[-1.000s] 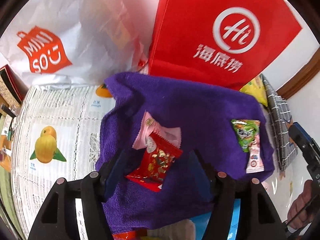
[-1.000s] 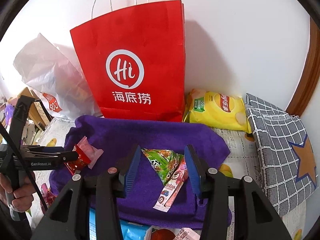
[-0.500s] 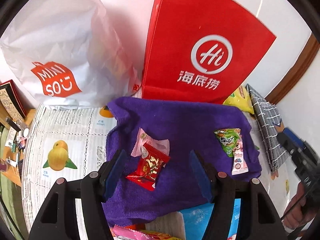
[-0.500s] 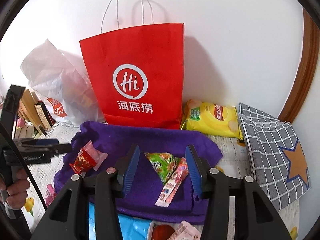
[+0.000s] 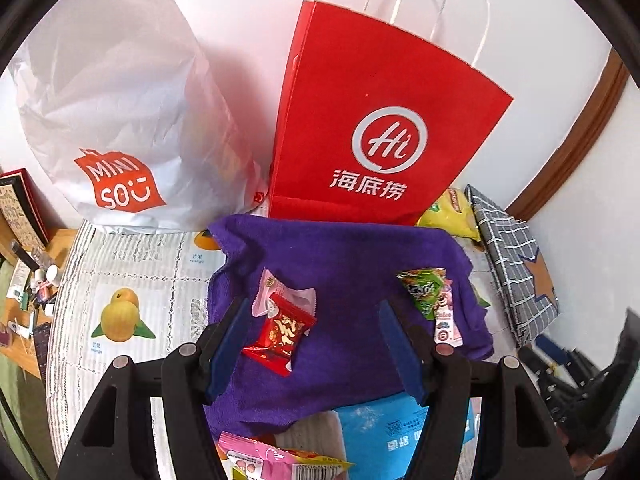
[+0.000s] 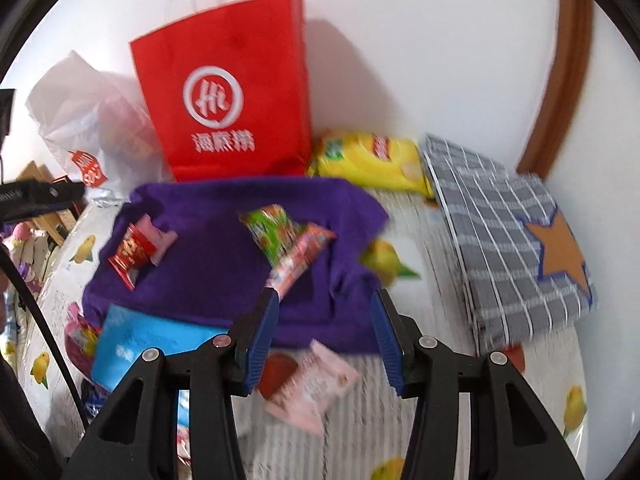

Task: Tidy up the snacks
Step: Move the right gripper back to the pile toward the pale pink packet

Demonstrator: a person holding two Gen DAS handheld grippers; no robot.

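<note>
Both sets of jaws stand parted and grip nothing. Between the blue pads of the left gripper [image 5: 316, 344], seen from above, lies the red candy packet [image 5: 280, 330], resting on a pink packet [image 5: 285, 294]; neither pad touches it. Its long axis runs diagonally, from lower left to upper right in the left wrist view.

Directly below the right gripper [image 6: 324, 334] lies a pale pink packet [image 6: 316, 388] on the patterned surface [image 6: 432, 432], at the near hem of the purple towel [image 6: 224, 248]. This view is blurred, so fine contact cannot be judged.

Further out on the towel, the green triangular packet [image 6: 272, 228] and the long pink-and-white stick packet [image 6: 300, 258] overlap, ahead and to the left of the right jaws. A blue pack [image 6: 144, 340] lies at the towel's near left corner.

Judgement: two pairs are already grouped on the towel. The pale pink packet is the nearest loose item to the right hand, almost under its jaws; the left hand is nearer the red pair.

Behind stand the red paper bag [image 5: 372, 128], white plastic bag [image 5: 116, 128], yellow chip bag [image 6: 372, 160] and grey checked cloth [image 6: 500, 240].
</note>
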